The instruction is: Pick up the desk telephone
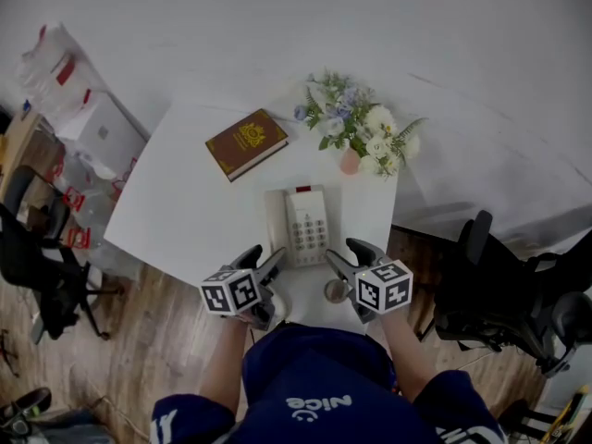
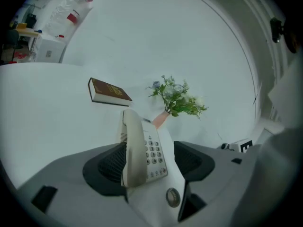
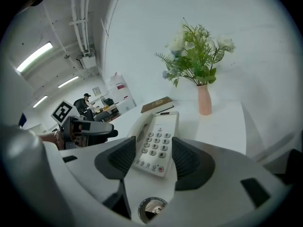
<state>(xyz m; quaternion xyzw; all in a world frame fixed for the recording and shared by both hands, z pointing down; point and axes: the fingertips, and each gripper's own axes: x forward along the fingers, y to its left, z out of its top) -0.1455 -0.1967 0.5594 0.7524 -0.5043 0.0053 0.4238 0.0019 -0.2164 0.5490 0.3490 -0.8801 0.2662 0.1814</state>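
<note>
Lying flat on the white square table [image 1: 166,202], the cream push-button desk telephone [image 1: 298,226] is running its long axis from six to twelve o'clock, handset at nine. The left gripper [image 1: 264,259] and right gripper [image 1: 347,255], jaws spread and gripping nothing, are partly covering its near end in their own views.

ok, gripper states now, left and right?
Left gripper: open, nothing gripped; cream plastic desk telephone lies just ahead.
Right gripper: open, nothing gripped.
</note>
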